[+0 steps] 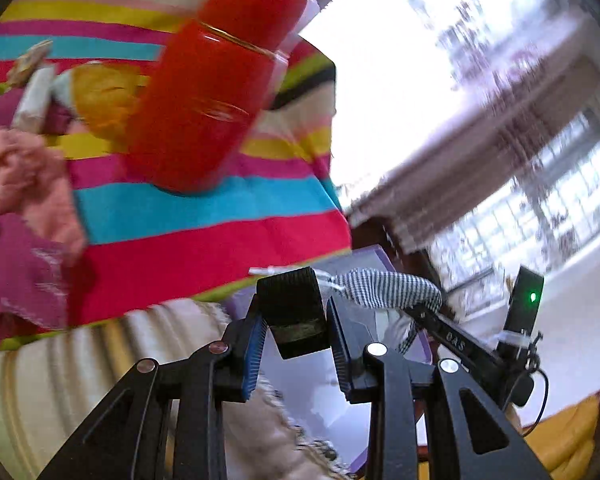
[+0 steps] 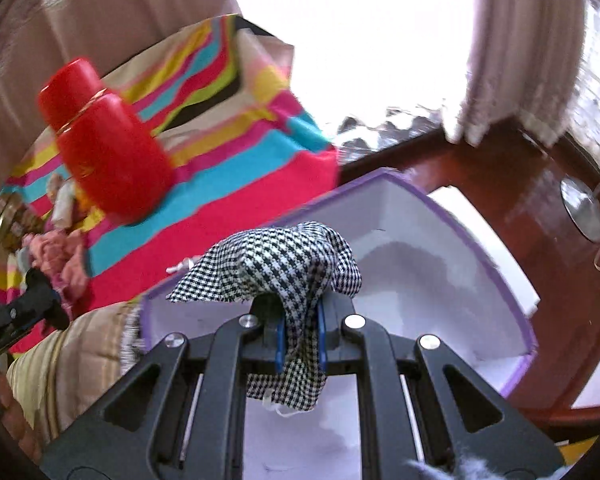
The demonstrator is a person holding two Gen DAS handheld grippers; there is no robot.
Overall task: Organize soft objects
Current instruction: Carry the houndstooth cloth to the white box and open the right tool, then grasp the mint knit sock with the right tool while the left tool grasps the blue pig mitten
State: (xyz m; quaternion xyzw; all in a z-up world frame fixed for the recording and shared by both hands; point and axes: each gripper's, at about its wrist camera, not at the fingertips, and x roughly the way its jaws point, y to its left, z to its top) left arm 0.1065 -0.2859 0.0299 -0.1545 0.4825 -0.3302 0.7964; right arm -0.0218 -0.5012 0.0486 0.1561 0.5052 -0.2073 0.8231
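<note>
My right gripper [image 2: 299,332] is shut on a black-and-white houndstooth cloth [image 2: 284,260], held over the open white box with a purple rim [image 2: 496,264]. The cloth also shows in the left wrist view [image 1: 388,290], beside the right gripper's body [image 1: 460,346]. My left gripper [image 1: 296,332] is shut on a black rolled strap [image 1: 292,304], near the box's edge [image 1: 368,254]. A pink crumpled cloth [image 1: 28,176] lies on the striped sheet at the left; it also shows in the right wrist view [image 2: 60,256].
A red bottle [image 1: 212,88] stands on the striped sheet [image 1: 204,240]. A yellow soft item [image 1: 100,96] and small packets [image 1: 34,96] lie behind it. The box sits on a dark wooden table [image 2: 500,200]. A beige fringed cover [image 1: 80,368] lies below the sheet.
</note>
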